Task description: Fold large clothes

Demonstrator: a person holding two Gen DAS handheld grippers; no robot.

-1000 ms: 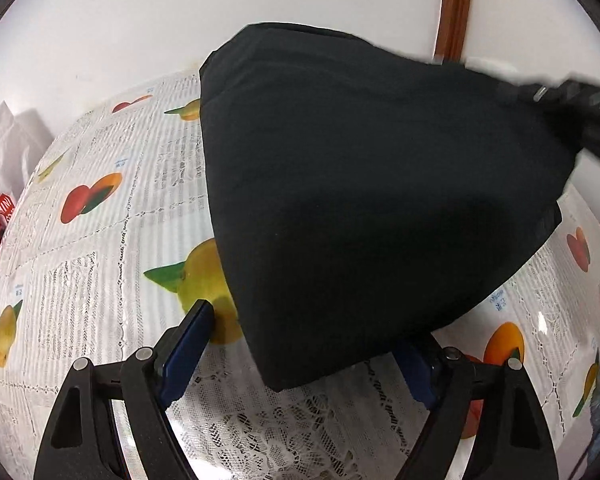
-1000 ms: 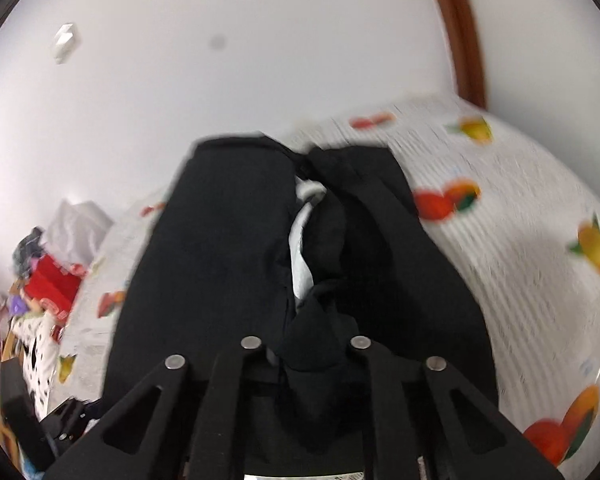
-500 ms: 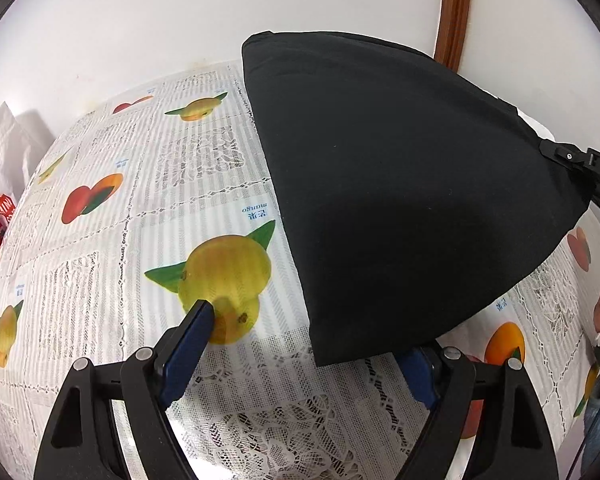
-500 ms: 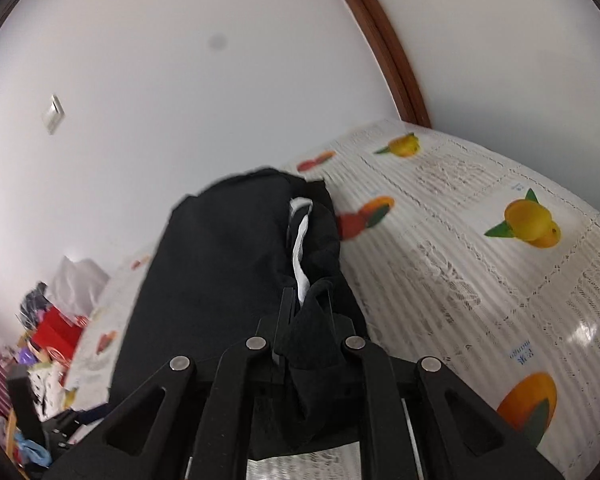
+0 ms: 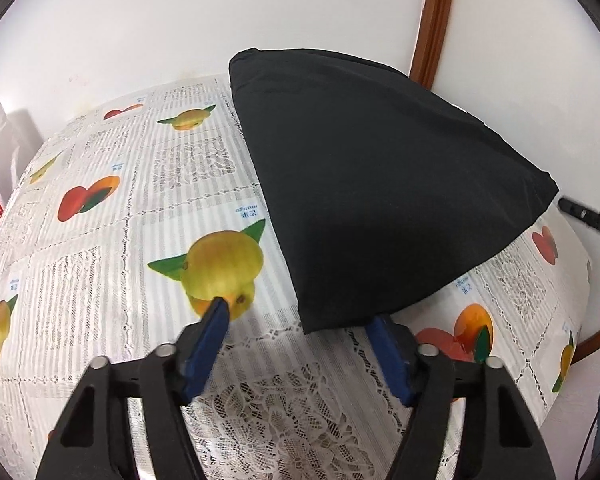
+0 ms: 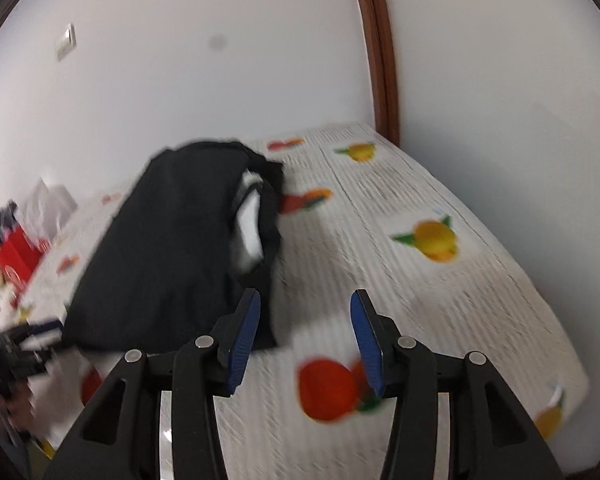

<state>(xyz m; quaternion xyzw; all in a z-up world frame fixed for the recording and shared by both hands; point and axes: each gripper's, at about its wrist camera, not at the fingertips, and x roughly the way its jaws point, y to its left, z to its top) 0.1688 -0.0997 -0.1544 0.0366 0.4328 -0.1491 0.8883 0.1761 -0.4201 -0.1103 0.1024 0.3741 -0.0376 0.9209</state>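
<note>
1. Black garment (image 5: 380, 184), folded into a smooth wedge with a white inner layer (image 6: 248, 220), lying on fruit-print tablecloth (image 5: 100, 264).
2. Left gripper (image 5: 300, 320): jaws just narrowing, parted, nothing clamped.
3. Right gripper (image 6: 304, 324): jaws just opening, empty, beside the garment's corner.

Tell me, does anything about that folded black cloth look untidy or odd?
One thing: in the right wrist view the black garment lies folded on the fruit-print tablecloth, but its open edge gapes, and a white layer shows inside. From the left wrist view the fold looks smooth.
</note>
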